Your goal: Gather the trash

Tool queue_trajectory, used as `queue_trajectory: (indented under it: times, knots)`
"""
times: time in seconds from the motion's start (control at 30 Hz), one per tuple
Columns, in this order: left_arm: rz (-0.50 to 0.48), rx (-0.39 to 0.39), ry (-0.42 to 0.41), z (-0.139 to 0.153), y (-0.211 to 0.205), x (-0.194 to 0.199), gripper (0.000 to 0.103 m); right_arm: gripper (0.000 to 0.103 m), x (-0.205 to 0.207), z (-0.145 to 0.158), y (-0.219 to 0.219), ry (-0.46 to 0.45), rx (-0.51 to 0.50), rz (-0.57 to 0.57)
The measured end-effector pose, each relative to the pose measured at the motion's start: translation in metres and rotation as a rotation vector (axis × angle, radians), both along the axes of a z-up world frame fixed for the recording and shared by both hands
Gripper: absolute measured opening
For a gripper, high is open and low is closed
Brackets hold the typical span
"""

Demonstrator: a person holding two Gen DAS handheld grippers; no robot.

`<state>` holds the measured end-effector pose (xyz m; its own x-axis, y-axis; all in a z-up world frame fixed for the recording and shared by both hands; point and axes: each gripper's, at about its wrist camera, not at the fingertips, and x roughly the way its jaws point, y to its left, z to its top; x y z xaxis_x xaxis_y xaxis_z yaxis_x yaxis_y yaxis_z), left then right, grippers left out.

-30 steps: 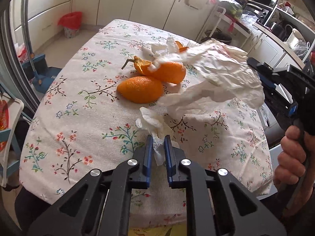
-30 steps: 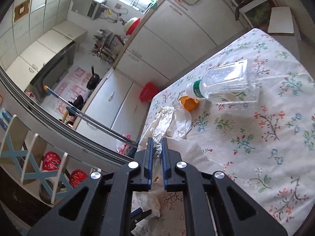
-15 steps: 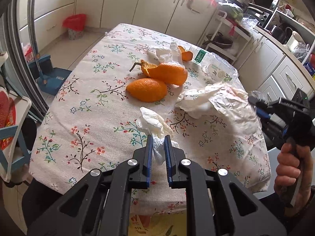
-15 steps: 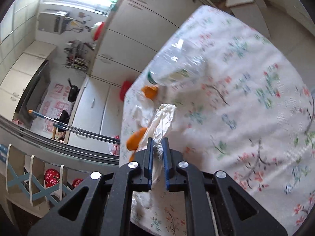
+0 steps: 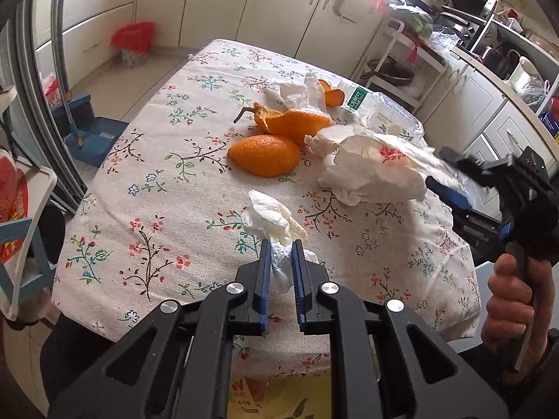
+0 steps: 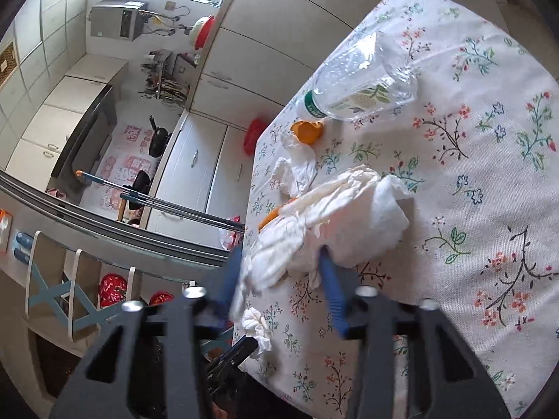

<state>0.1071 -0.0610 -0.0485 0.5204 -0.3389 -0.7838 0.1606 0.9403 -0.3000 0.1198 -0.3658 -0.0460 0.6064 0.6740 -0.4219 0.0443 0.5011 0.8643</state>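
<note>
Left claw (image 5: 279, 262): pinched shut on a small crumpled tissue (image 5: 272, 220) above the near edge of the flowered tabletop (image 5: 157, 216). Right claw (image 6: 283, 272): jaws opening, a large crumpled paper towel (image 6: 332, 220) loose between them, resting on the tabletop. Beyond: orange peels (image 5: 279, 139), another tissue (image 5: 297, 90), a clear plastic bottle (image 6: 363, 80) lying on its side. On the far floor, a red bin (image 5: 134, 42).
</note>
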Motion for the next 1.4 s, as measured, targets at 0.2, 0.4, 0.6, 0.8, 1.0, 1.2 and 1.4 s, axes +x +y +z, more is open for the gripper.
queue_trajectory:
  times: [0.2,0.4,0.6,0.8,1.0,1.2,1.4]
  knots:
    - [-0.003,-0.002,0.007,-0.002,-0.001,0.000,0.011,0.033,-0.002,-0.004,-0.008,0.033,0.022,-0.025]
    - [-0.003,-0.005,0.003,-0.002,-0.002,0.000,0.011,0.005,-0.005,0.006,-0.010,-0.048,0.007,-0.039]
    - [-0.003,-0.010,-0.018,0.005,-0.001,-0.002,0.011,0.004,-0.018,0.039,-0.017,-0.255,0.054,-0.068]
    - [-0.005,-0.013,-0.058,0.019,-0.001,-0.009,0.011,0.004,-0.029,0.049,-0.024,-0.300,0.064,-0.080]
    - [-0.021,0.019,-0.098,0.031,-0.005,-0.024,0.011,0.004,-0.056,0.060,-0.019,-0.339,0.007,-0.078]
    - [-0.038,0.050,-0.128,0.039,-0.006,-0.041,0.011,0.004,-0.089,0.063,-0.008,-0.353,-0.054,-0.066]
    - [-0.057,0.071,-0.151,0.045,-0.007,-0.058,0.011,0.004,-0.117,0.063,0.004,-0.356,-0.112,-0.042]
